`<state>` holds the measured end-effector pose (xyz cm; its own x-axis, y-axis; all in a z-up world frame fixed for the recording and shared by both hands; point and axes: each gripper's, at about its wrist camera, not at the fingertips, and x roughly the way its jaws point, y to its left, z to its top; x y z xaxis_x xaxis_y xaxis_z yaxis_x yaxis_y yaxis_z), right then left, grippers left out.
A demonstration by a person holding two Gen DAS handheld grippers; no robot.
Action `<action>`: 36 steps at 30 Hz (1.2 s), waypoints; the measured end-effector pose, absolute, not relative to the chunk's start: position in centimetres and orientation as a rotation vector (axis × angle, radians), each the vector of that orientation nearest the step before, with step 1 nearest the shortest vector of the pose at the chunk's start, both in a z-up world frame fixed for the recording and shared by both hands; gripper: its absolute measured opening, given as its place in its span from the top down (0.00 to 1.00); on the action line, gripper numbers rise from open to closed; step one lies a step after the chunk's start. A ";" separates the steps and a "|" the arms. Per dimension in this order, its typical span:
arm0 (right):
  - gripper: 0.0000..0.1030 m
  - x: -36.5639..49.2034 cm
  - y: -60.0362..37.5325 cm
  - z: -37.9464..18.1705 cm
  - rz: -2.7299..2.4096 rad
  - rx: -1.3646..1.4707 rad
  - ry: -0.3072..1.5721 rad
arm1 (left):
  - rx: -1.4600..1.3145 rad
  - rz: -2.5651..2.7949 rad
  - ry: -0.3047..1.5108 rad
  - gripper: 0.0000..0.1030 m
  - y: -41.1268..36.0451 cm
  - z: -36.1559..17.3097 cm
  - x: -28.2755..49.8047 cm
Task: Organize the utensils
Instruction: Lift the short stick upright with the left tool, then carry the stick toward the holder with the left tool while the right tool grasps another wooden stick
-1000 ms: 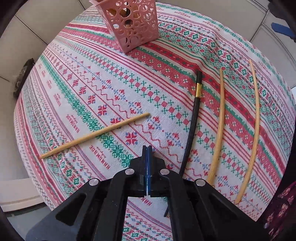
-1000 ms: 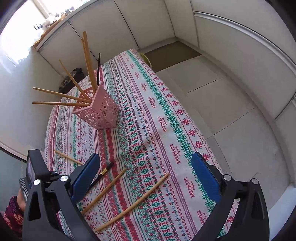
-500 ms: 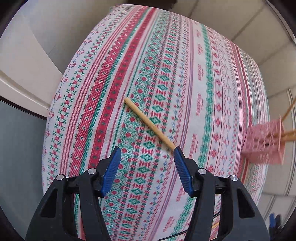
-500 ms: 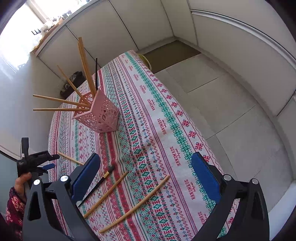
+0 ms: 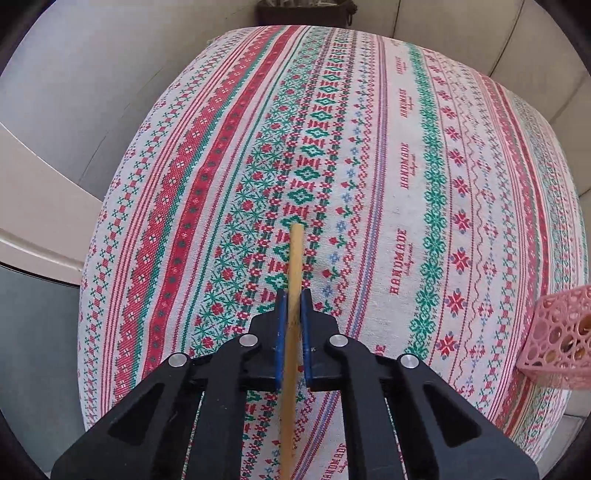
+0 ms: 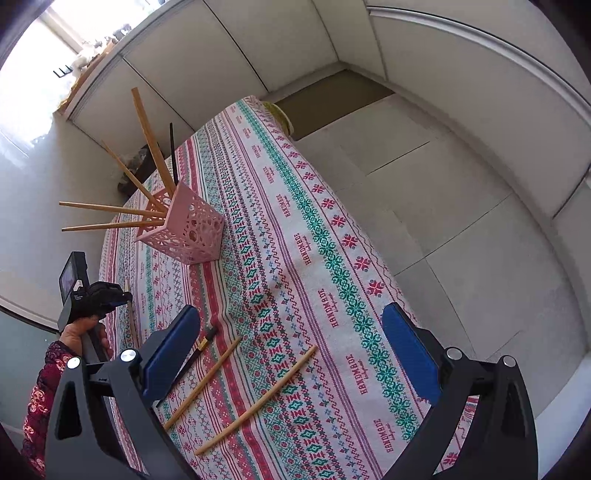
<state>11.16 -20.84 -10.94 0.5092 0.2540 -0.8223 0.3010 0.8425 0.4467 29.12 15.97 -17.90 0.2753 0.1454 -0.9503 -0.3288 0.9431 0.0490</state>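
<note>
My left gripper [image 5: 291,295] is shut on a wooden chopstick [image 5: 294,266] that runs between the blue pads and points away over the patterned tablecloth [image 5: 406,184]. The left gripper also shows at the table's left edge in the right wrist view [image 6: 123,297]. The pink perforated holder [image 6: 192,230] stands on the cloth with several wooden chopsticks and one black one in it; its corner shows in the left wrist view [image 5: 557,343]. My right gripper [image 6: 291,343] is open and empty above two wooden chopsticks [image 6: 258,398] and a black chopstick [image 6: 199,349] lying on the cloth.
The table's edges drop to a tiled floor [image 6: 461,221] on the right. White cabinet walls [image 6: 221,48] stand behind. A dark box [image 5: 306,11] sits beyond the table's far end.
The left gripper turned over the lone chopstick, opened, then shut on it. The right gripper stayed open and barely moved.
</note>
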 end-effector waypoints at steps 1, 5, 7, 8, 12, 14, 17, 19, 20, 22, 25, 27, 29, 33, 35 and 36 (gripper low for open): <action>0.07 11.2 -20.8 -11.2 -0.026 0.601 1.067 | -0.217 0.282 1.232 0.94 16.3 -17.7 28.5; 0.07 11.5 -20.1 -13.0 -0.010 0.616 1.159 | -0.217 0.170 1.100 0.94 17.1 -13.6 22.8; 0.07 11.6 -19.5 -14.1 -0.009 0.623 1.211 | -0.179 0.108 1.033 0.94 17.0 -10.9 19.9; 0.07 11.6 -19.1 -14.7 -0.007 0.633 1.238 | -0.170 0.074 1.000 0.94 16.9 -9.7 19.1; 0.07 11.9 -18.0 -17.1 -0.028 0.676 1.336 | -0.128 -0.031 0.805 0.94 15.8 -4.7 12.8; 0.07 11.9 -17.7 -17.8 -0.067 0.690 1.358 | -0.151 -0.078 0.709 0.94 15.4 -3.3 10.5; 0.09 11.7 -17.2 -18.8 -0.127 0.709 1.390 | -0.175 -0.146 0.611 0.94 14.8 -1.9 7.3; 0.21 11.6 -16.9 -19.7 -0.162 0.736 1.417 | -0.164 -0.177 0.579 0.94 14.4 -0.4 6.5; 0.24 11.5 -16.7 -19.9 -0.185 0.737 1.416 | -0.169 -0.194 0.560 0.94 14.4 0.2 6.2; 0.30 11.9 -16.1 -19.8 -0.239 0.707 1.410 | -0.180 -0.213 0.525 0.94 14.2 1.3 5.0; 0.30 12.8 -15.3 -20.1 -0.314 0.695 1.424 | -0.199 -0.222 0.500 0.94 14.5 2.0 4.3; 0.30 13.4 -14.2 -20.1 -0.379 0.641 1.430 | -0.202 -0.222 0.489 0.94 14.4 2.5 3.8; 0.30 13.8 -12.4 -20.2 -0.446 0.529 1.424 | -0.213 -0.232 0.480 0.94 14.4 2.7 3.5; 0.58 13.5 -8.7 -19.7 -0.443 0.377 1.323 | -0.226 -0.251 0.470 0.94 14.2 3.0 3.1; 0.87 13.5 -7.1 -19.5 -0.358 0.326 1.335 | -0.220 -0.255 0.474 0.94 14.1 2.8 3.2; 0.88 13.4 -6.9 -19.5 -0.338 0.327 1.343 | -0.219 -0.257 0.478 0.94 14.0 2.6 3.2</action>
<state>13.44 -6.85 -19.52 0.1920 -0.0502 -0.9801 0.4201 0.9068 0.0359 3.21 14.03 2.58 0.8571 -0.2933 -0.4235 0.1919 0.9447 -0.2659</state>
